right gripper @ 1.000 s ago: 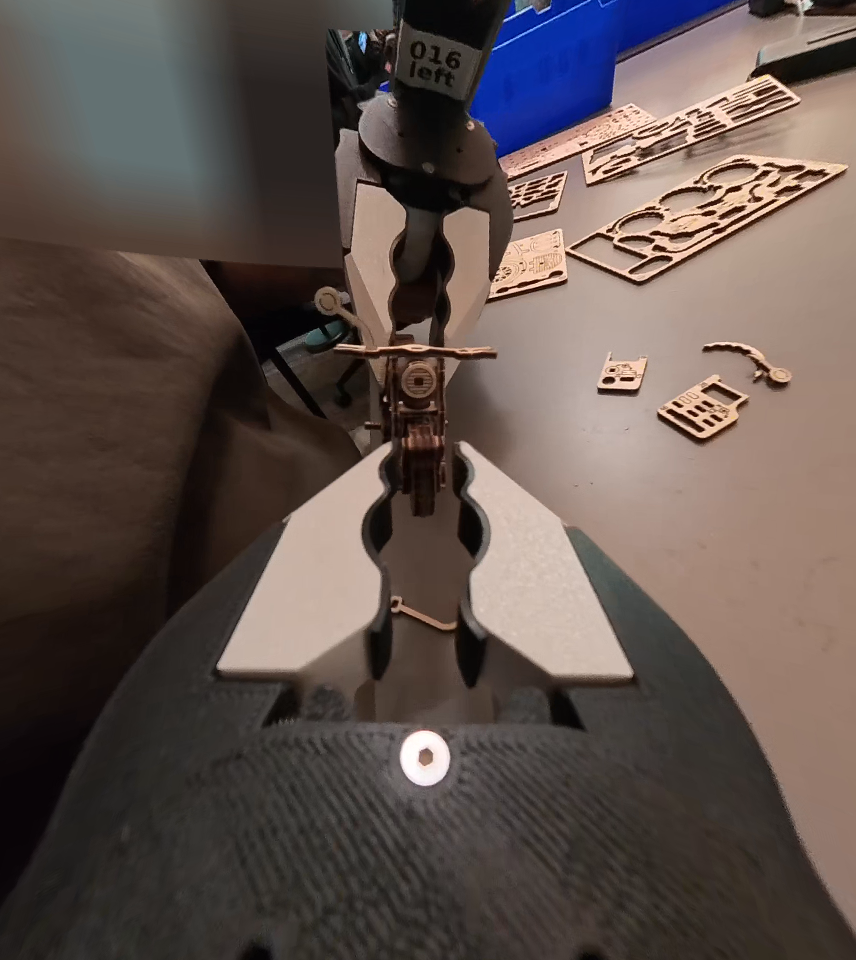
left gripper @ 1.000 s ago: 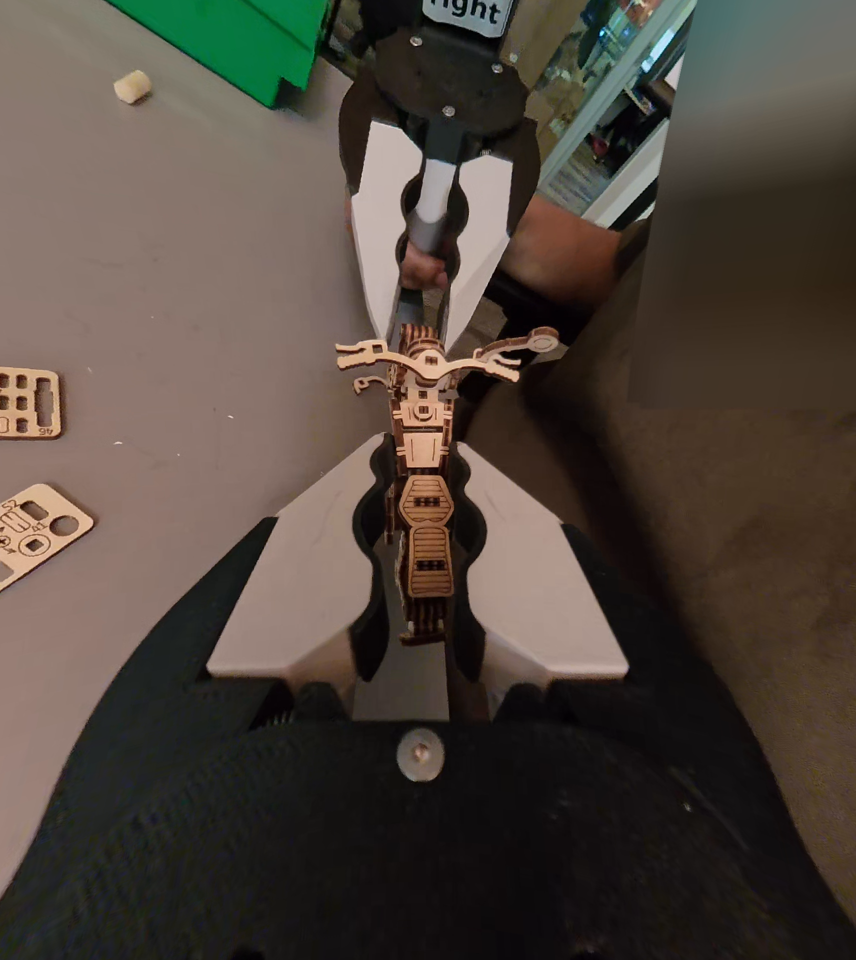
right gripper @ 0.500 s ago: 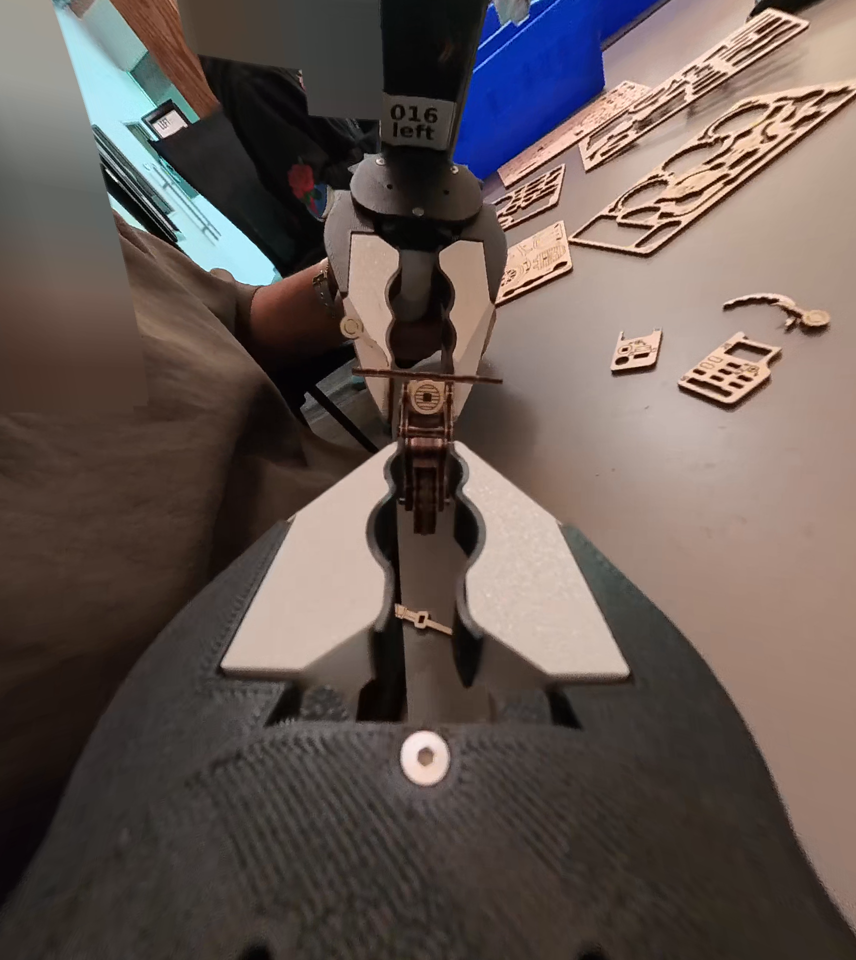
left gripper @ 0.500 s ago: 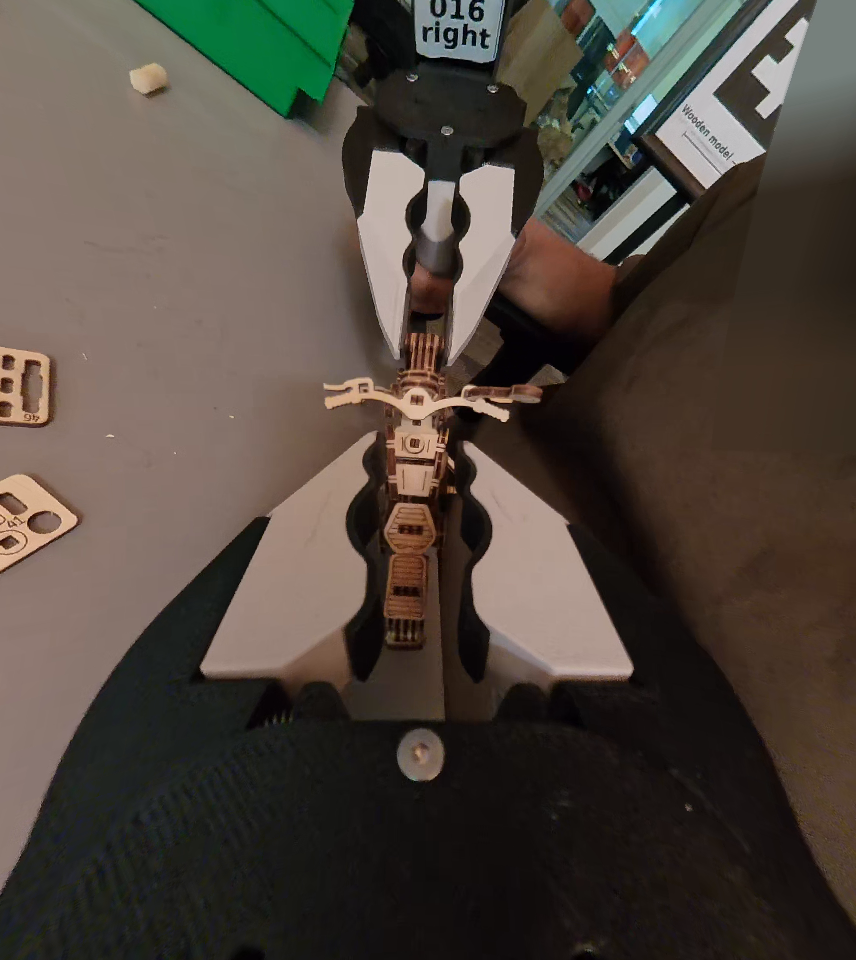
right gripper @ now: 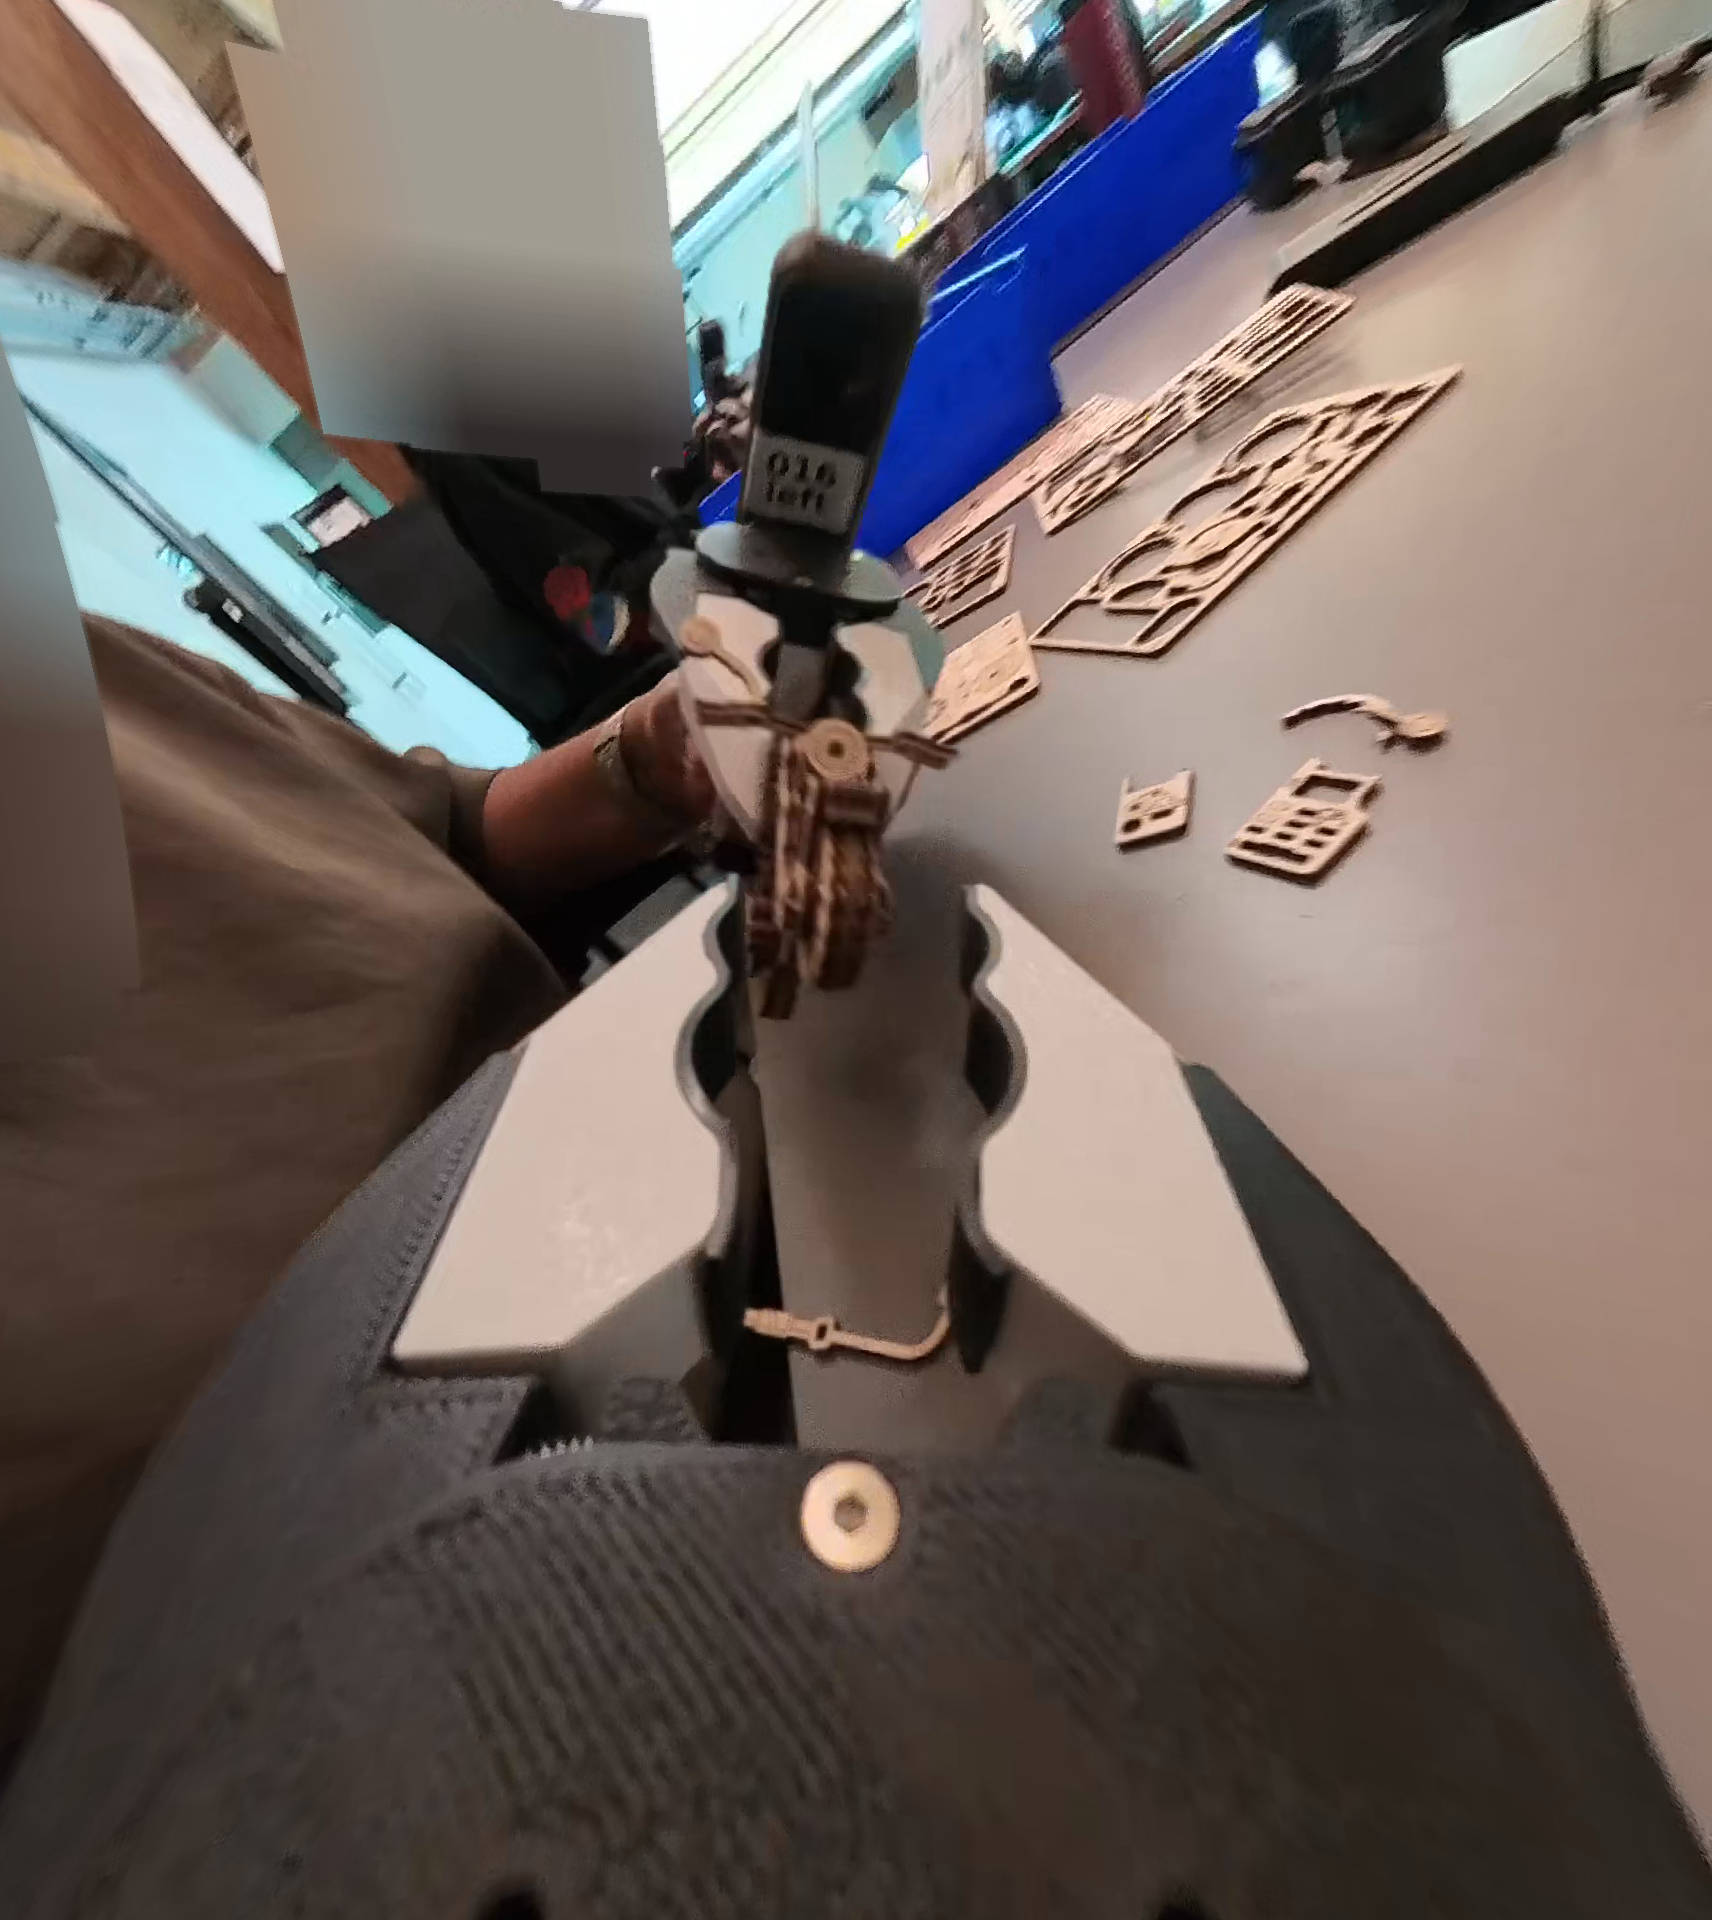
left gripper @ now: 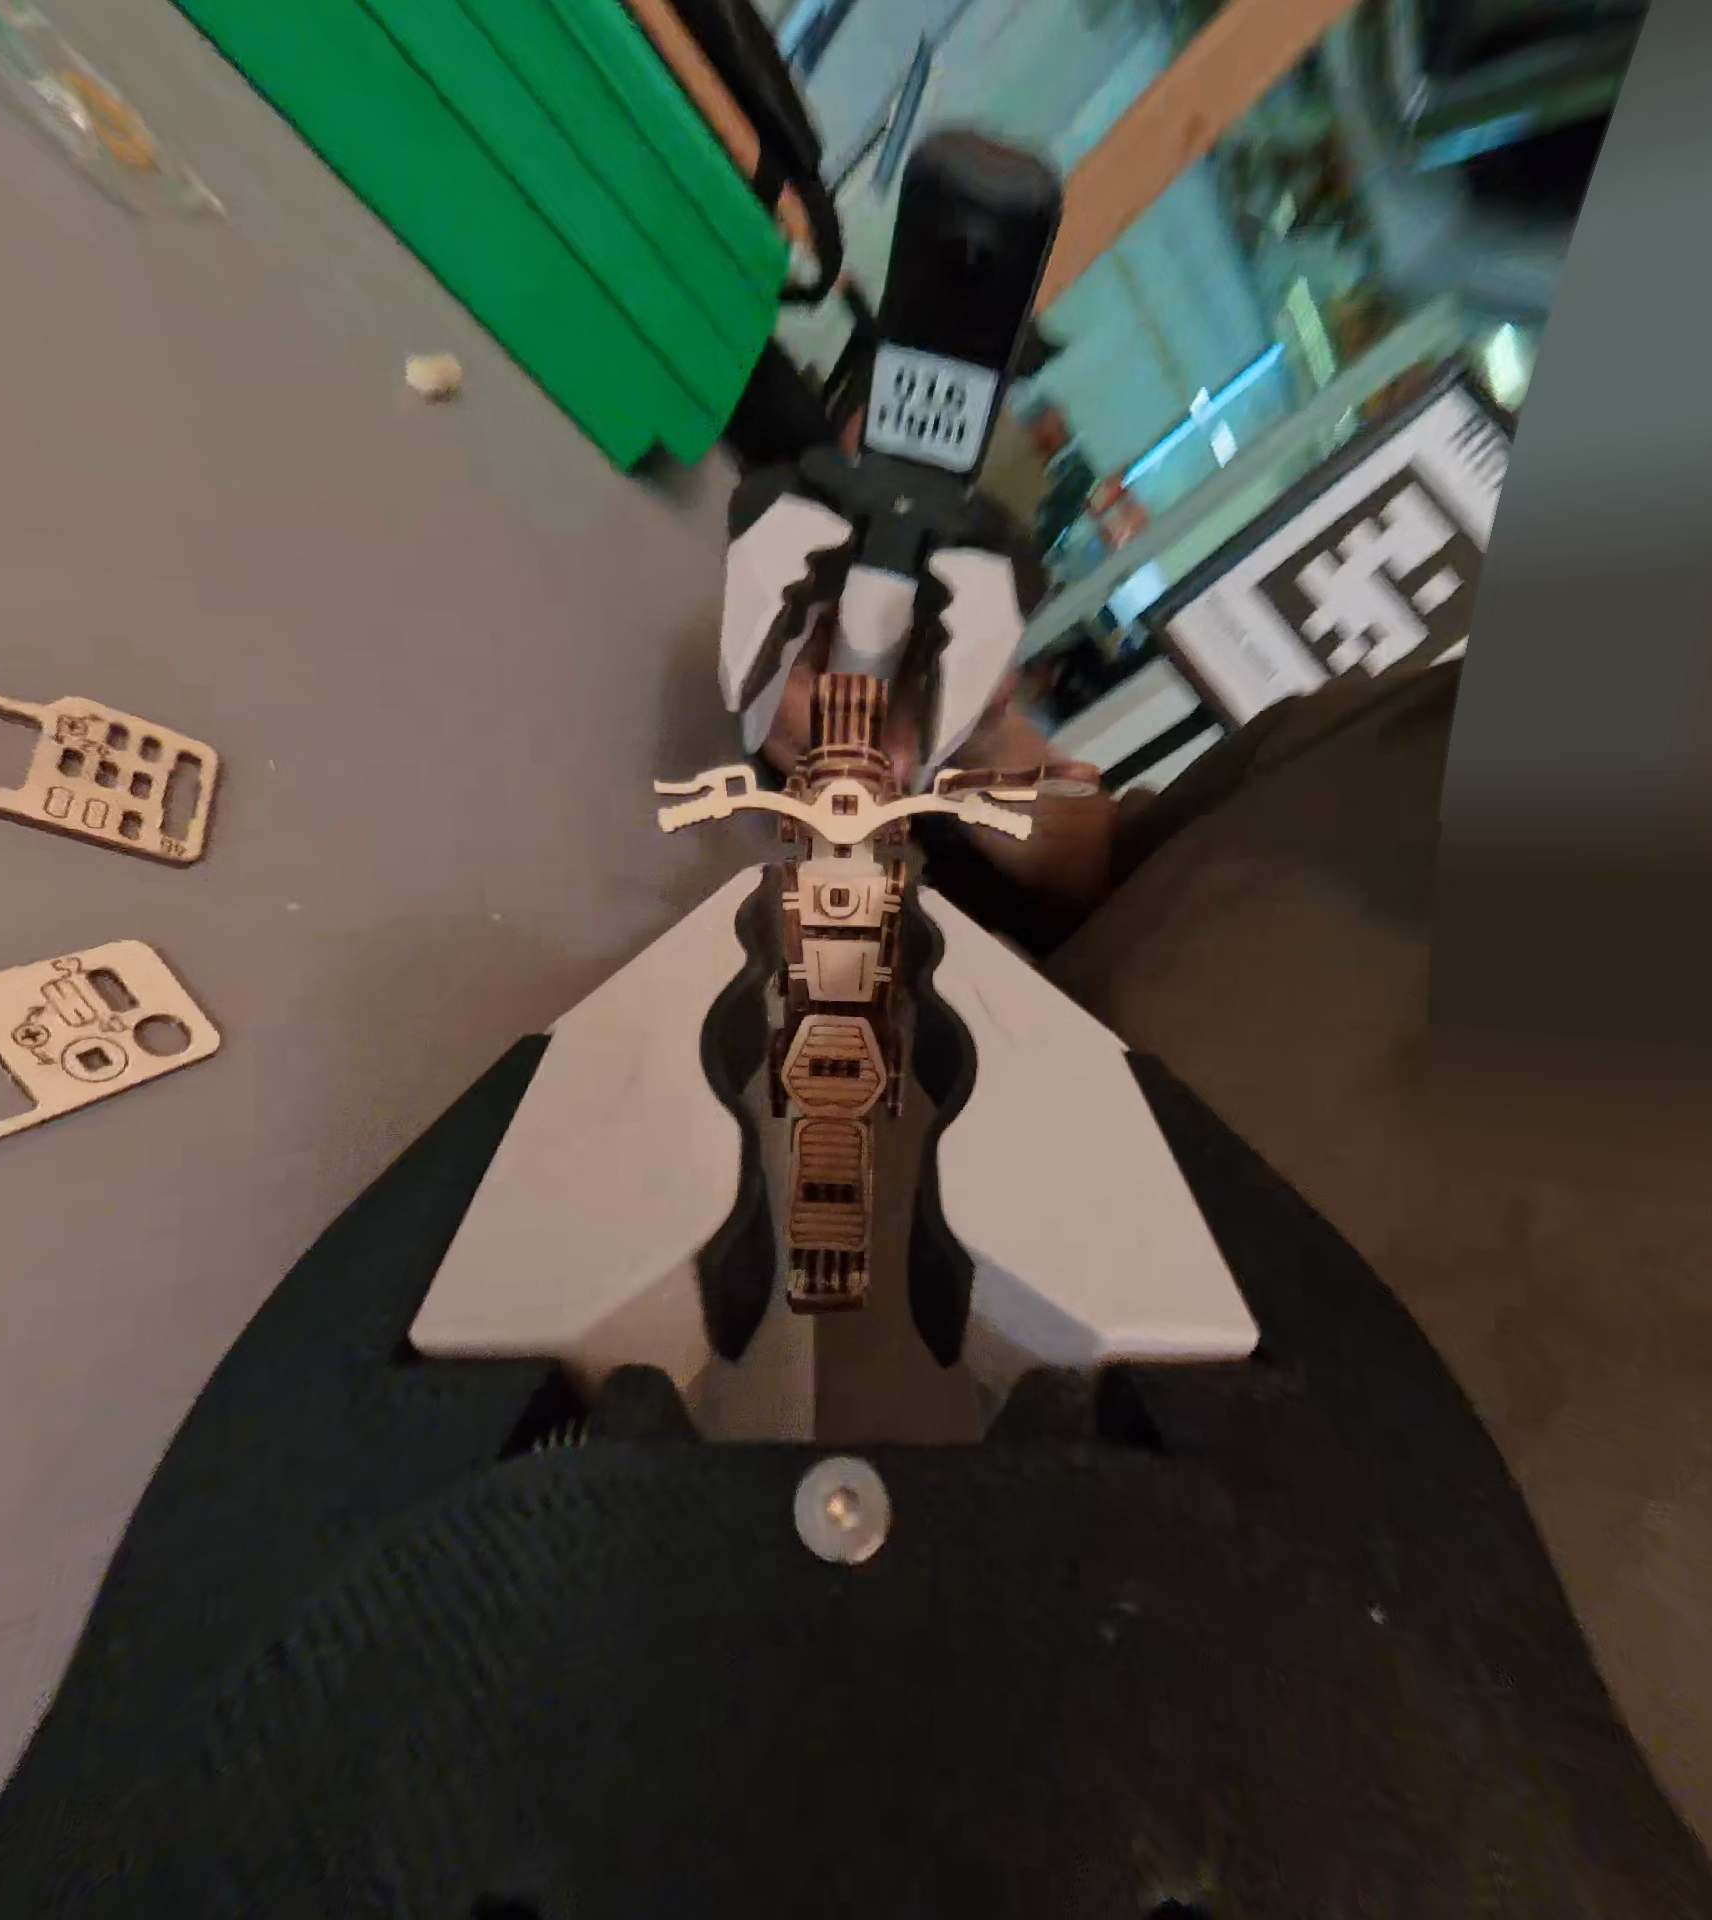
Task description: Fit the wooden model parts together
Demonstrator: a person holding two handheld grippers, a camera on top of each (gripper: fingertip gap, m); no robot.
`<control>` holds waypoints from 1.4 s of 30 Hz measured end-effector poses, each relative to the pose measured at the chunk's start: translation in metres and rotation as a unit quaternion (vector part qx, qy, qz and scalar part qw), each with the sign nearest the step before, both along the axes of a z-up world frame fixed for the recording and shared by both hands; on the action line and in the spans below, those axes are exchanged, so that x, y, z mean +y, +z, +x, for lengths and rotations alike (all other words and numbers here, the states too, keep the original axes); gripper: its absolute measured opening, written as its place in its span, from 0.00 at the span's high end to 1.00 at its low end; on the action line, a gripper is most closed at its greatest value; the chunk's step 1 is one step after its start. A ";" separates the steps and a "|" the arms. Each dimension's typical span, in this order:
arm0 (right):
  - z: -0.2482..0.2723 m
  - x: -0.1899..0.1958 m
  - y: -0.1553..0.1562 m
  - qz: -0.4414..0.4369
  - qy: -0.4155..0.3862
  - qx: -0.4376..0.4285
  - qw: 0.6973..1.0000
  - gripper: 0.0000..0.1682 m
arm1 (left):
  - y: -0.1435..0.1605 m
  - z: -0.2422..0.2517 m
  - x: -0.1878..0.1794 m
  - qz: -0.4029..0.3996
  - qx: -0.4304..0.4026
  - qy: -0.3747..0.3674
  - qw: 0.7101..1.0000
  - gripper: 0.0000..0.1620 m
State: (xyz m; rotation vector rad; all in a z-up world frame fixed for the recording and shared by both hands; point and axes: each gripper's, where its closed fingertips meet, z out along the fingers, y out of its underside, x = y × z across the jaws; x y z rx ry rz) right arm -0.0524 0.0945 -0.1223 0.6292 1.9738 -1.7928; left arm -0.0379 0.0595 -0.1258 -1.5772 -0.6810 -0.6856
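Observation:
A small wooden motorcycle model (left gripper: pixel 836 1039) with handlebars sits lengthwise between my left gripper's (left gripper: pixel 841 894) fingers, which are shut on its body. Beyond it, my right gripper (left gripper: pixel 873 665) faces me with its jaws spread on either side of the front wheel. In the right wrist view the model's front wheel (right gripper: pixel 816 894) hangs between the right gripper's (right gripper: pixel 847 899) open fingers, close to the left finger and with a gap on the right. A thin wooden part (right gripper: pixel 841 1340) lies across the base of the right jaws. The left gripper (right gripper: pixel 800 665) holds the model from behind.
Two punched-out wooden frets (left gripper: pixel 93 774) (left gripper: pixel 73 1039) lie on the grey table (left gripper: pixel 364 623) to the left, below a green bin (left gripper: pixel 519 208). Larger wooden sheets (right gripper: pixel 1247 499), small loose pieces (right gripper: pixel 1299 821) and a blue bin (right gripper: pixel 987 312) lie farther off. A person's brown sleeve (right gripper: pixel 260 883) is close by. Across from one pair of fingers to the other is roughly 5 cm.
My right gripper's jaws have spread apart off the front wheel. Both grippers have tilted and moved, and the views blur. The left gripper keeps its hold on the model.

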 end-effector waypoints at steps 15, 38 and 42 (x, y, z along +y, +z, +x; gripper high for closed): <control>0.002 -0.016 0.019 -0.067 -0.044 -0.042 0.996 0.87 | 0.032 -0.023 -0.001 0.141 -0.085 0.091 0.982 0.88; -0.002 -0.008 0.022 -0.097 -0.046 -0.086 0.990 0.96 | 0.028 -0.015 0.010 0.109 -0.042 0.092 0.989 0.76; -0.005 -0.005 0.025 -0.115 -0.048 -0.101 0.987 0.96 | 0.023 -0.012 0.013 0.083 -0.020 0.087 0.992 0.75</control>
